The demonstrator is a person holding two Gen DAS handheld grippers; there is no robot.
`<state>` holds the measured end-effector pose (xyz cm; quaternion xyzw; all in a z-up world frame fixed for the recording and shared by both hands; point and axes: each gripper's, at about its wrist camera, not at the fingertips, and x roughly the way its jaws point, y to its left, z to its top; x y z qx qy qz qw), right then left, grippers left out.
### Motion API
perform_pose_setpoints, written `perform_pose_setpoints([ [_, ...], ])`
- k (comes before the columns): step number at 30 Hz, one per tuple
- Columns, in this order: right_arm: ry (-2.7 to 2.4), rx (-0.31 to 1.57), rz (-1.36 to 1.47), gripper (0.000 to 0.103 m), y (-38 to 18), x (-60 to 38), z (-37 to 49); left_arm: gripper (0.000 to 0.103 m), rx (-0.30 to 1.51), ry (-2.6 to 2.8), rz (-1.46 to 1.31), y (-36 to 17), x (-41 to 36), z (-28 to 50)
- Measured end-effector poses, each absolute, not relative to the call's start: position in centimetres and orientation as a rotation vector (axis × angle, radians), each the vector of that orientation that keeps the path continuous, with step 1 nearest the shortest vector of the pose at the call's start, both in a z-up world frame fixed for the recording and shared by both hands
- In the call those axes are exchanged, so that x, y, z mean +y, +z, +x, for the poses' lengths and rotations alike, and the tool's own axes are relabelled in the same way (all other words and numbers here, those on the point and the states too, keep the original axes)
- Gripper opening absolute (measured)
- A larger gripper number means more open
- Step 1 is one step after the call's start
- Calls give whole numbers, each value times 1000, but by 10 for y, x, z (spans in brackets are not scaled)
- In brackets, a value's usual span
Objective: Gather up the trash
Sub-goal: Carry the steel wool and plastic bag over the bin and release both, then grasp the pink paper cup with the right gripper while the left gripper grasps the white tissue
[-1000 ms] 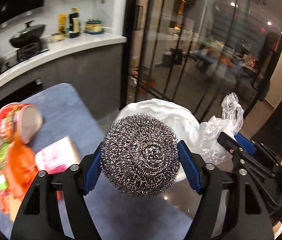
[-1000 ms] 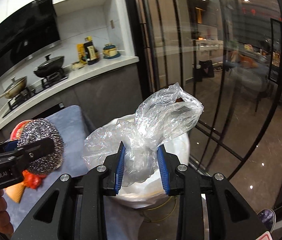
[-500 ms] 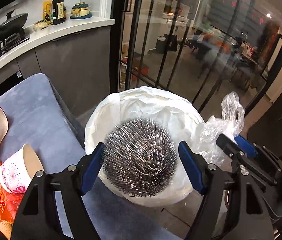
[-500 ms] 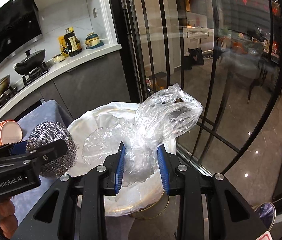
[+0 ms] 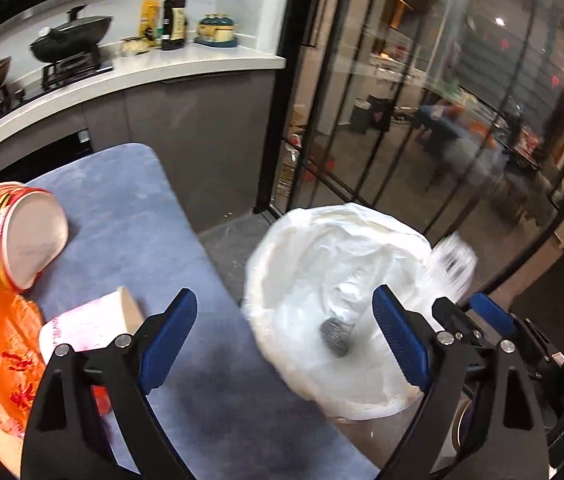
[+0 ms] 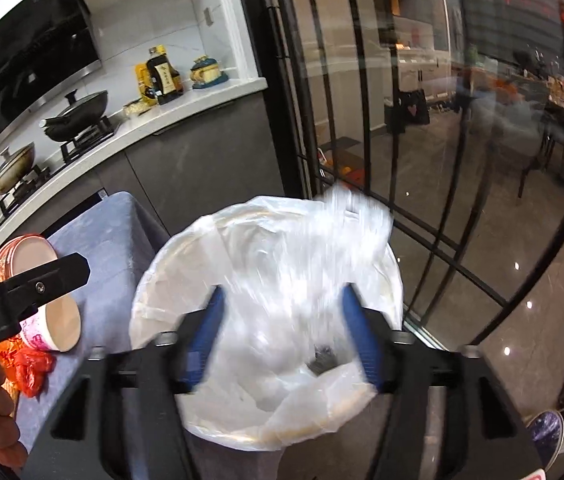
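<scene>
The bin (image 5: 282,280) mouth is wide open and mostly free, only the scrubber (image 5: 335,337) sits down at the bottom of the white liner. A clear plastic bag (image 6: 321,264) is blurred right over the opening, between the spreading fingers (image 6: 206,336) of the right gripper (image 6: 285,336), so that side is a bit crowded. The left gripper (image 5: 282,340) hangs just beside it, its fingers also spreading with nothing between them. The bin stands just beside the blue surface (image 5: 130,216) edge. On the surface's left end there's clutter: a red bowl (image 5: 14,236), a paper cup (image 5: 90,324) and an orange wrapper (image 5: 6,356). The middle stretch of blue is bare. Behind the bin a glass door (image 6: 421,140) closes off that side.
</scene>
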<state>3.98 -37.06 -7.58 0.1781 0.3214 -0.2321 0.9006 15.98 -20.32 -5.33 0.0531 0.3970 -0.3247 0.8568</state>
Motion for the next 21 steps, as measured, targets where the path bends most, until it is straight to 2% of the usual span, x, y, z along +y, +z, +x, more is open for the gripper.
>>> perform_pose_setpoints([
  [21, -412, 599, 327, 70, -39, -317, 40, 86, 813, -558, 42, -38, -125, 158],
])
